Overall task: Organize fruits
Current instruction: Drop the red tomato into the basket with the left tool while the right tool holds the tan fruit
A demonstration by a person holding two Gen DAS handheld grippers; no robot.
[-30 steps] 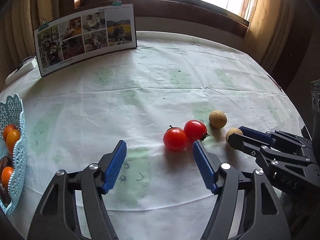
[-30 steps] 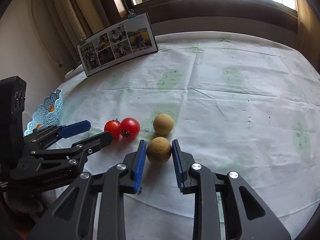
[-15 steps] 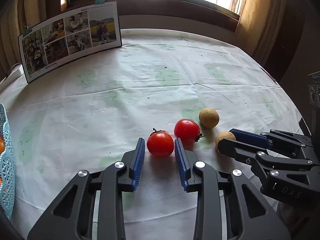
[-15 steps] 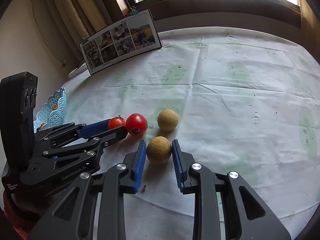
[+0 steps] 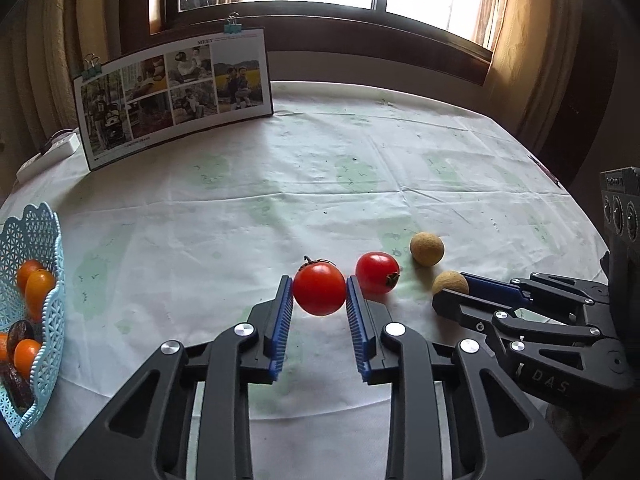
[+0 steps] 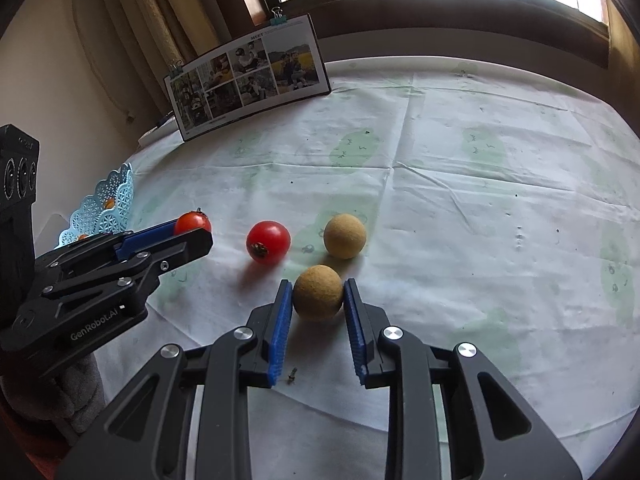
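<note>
Left wrist view: the left gripper [image 5: 319, 300] pinches a red tomato [image 5: 319, 289] between its blue pads, raised just above the tablecloth [image 5: 280, 200]. A second tomato [image 5: 376, 272] lies just beside it on the right. One tan ball [image 5: 427, 249] sits farther right. A blue basket [image 5: 44, 280] holding orange fruit stands at the left edge.

Right wrist view: the right gripper [image 6: 317, 300] grips another tan ball [image 6: 318, 298] with both pads pressed against it. A photo board [image 6: 248, 76] stands upright near the window.
</note>
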